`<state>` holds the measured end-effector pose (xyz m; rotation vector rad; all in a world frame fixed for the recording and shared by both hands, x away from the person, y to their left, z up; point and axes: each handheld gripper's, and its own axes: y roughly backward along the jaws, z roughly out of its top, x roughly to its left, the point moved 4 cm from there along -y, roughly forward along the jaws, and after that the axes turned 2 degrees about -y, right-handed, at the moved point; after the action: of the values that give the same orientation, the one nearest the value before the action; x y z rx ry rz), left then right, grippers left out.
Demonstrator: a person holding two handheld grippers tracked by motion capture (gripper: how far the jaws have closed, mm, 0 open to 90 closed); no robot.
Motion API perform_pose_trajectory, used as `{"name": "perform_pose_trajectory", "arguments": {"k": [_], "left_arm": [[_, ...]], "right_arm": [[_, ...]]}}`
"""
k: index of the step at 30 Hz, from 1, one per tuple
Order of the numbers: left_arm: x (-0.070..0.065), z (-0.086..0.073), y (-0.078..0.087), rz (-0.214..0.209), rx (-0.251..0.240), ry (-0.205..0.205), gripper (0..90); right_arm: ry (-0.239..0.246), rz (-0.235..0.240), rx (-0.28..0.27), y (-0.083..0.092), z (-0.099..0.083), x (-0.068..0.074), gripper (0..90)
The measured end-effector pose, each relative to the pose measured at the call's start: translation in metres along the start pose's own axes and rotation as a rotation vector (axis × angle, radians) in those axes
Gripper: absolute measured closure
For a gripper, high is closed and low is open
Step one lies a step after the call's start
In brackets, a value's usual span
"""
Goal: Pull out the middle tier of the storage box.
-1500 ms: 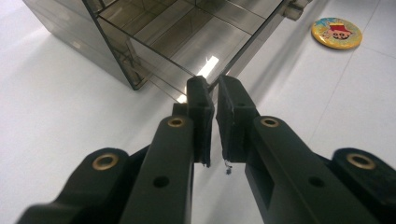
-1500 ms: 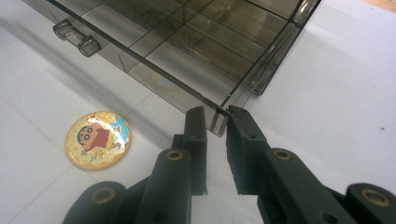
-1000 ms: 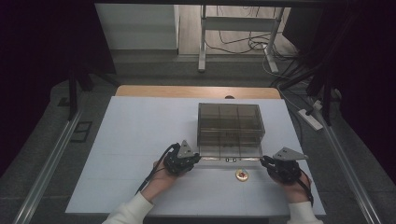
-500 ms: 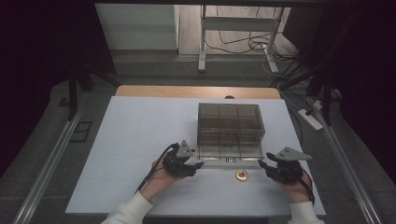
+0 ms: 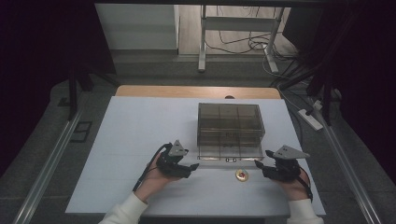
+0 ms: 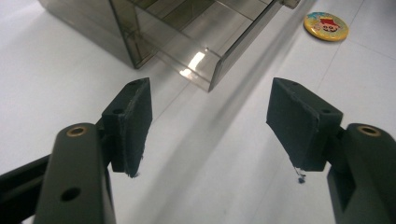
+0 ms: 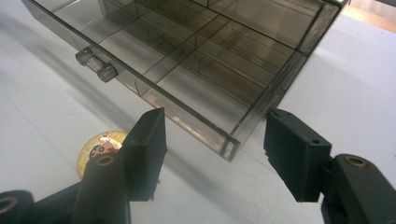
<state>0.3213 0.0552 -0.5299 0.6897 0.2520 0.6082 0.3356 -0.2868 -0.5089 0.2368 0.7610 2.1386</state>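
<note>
Currently the left gripper point(image 5: 195, 166) sits at lower centre of the high view, jaws spread with nothing between them; they have just been opening. In the left gripper view the two black pads point(image 6: 135, 122) stand apart over bare white surface, just short of the near left corner of the pulled-out drawer point(image 6: 205, 60). The right gripper point(image 5: 258, 169) sits at lower right of the high view, jaws likewise apart and just opened; in the right gripper view the drawer's near right corner point(image 7: 229, 142) lies between and slightly beyond the pads, not pressed by either.

Task thing: a smoky transparent drawer box point(image 5: 230, 126) stands mid-bench, slightly right of centre, its drawer drawn out toward the person, clear handle point(image 7: 95, 64) on the front wall. Compartments look empty as far as visible.

Risks, as judged:
- Both grippers flank the drawer front. A lopsided push from one corner could skew the drawer in its housing and jam it.
- The box looks light. Pushing could slide the whole box across the white bench point(image 5: 140, 126) rather than seat the drawer.
- Smooth plastic wall: pads closing on a corner may slip off.

Surroundings: a round yellow badge point(image 5: 241, 175) with a cartoon print lies on the bench just in front of the drawer, between the grippers, nearer the right one. It could be knocked by a jaw sweeping inward. Otherwise nothing blocks the approach. Cables and a table frame sit on the floor at top of frame, well apart.
</note>
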Motion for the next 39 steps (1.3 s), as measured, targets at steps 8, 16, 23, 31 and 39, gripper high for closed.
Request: {"name": "perform_pose_trajectory", "arguments": {"k": [8,16,23,31,39], "left_arm": [[-0.002,-0.005,0.012,-0.004,0.005,0.032,29.7],[-0.008,-0.027,0.024,0.017,0.02,0.053,29.7],[0.002,-0.054,0.043,0.053,0.01,0.109,29.6],[0.003,-0.065,0.055,0.079,0.001,0.127,29.0],[0.01,-0.076,0.067,0.097,-0.01,0.16,27.4]], "right_arm": [[-0.003,0.019,0.001,-0.001,0.002,0.001,37.8],[0.0,0.029,-0.011,0.003,0.001,0.003,36.8],[-0.001,0.021,-0.022,0.009,0.004,0.004,36.7],[0.002,0.031,-0.003,0.01,0.003,0.007,35.3],[0.001,0.04,0.016,0.01,-0.002,0.008,33.3]]}}
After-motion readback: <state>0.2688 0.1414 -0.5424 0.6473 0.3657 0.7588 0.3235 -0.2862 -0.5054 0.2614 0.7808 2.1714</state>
